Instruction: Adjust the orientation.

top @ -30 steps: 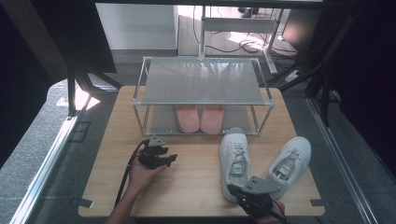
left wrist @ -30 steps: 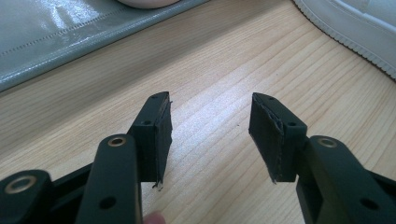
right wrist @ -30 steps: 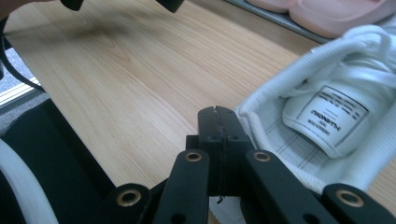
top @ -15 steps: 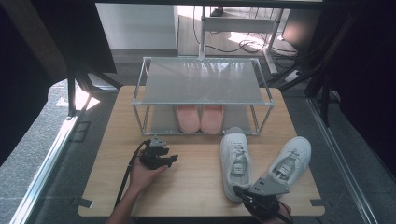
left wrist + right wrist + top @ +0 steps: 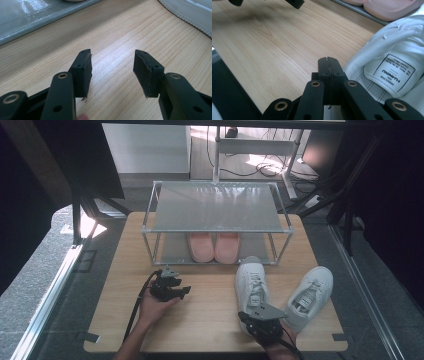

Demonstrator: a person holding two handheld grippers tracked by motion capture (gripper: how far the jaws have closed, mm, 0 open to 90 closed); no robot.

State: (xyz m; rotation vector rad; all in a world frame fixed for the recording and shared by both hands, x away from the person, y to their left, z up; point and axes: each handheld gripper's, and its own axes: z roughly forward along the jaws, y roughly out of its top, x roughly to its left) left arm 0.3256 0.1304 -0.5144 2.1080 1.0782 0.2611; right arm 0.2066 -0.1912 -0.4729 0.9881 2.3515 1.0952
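Two white sneakers lie on the wooden table (image 5: pixel 210 320), one (image 5: pixel 251 282) pointing at the rack, the other (image 5: pixel 311 292) angled to its right. My right gripper (image 5: pixel 247 316) hovers at the heel of the first sneaker (image 5: pixel 392 62), jaws shut with nothing between them; the labelled tongue lies just right of the shut fingertips (image 5: pixel 328 60). My left gripper (image 5: pixel 184 291) rests in a hand left of the sneakers, jaws pointing right. Its jaws stand open over bare wood (image 5: pixel 112 53), and a sneaker sole edge (image 5: pixel 190 12) lies beyond them.
A two-level metal rack (image 5: pixel 215 207) stands at the back of the table, with a pair of pink slippers (image 5: pixel 215 247) on its lower grey shelf (image 5: pixel 37 17). The slippers (image 5: pixel 384 6) lie beyond the sneaker. Cables trail off the front edge.
My right gripper has shifted a little to the left along the front edge, by the sneaker's heel. The left gripper and both sneakers have kept still.
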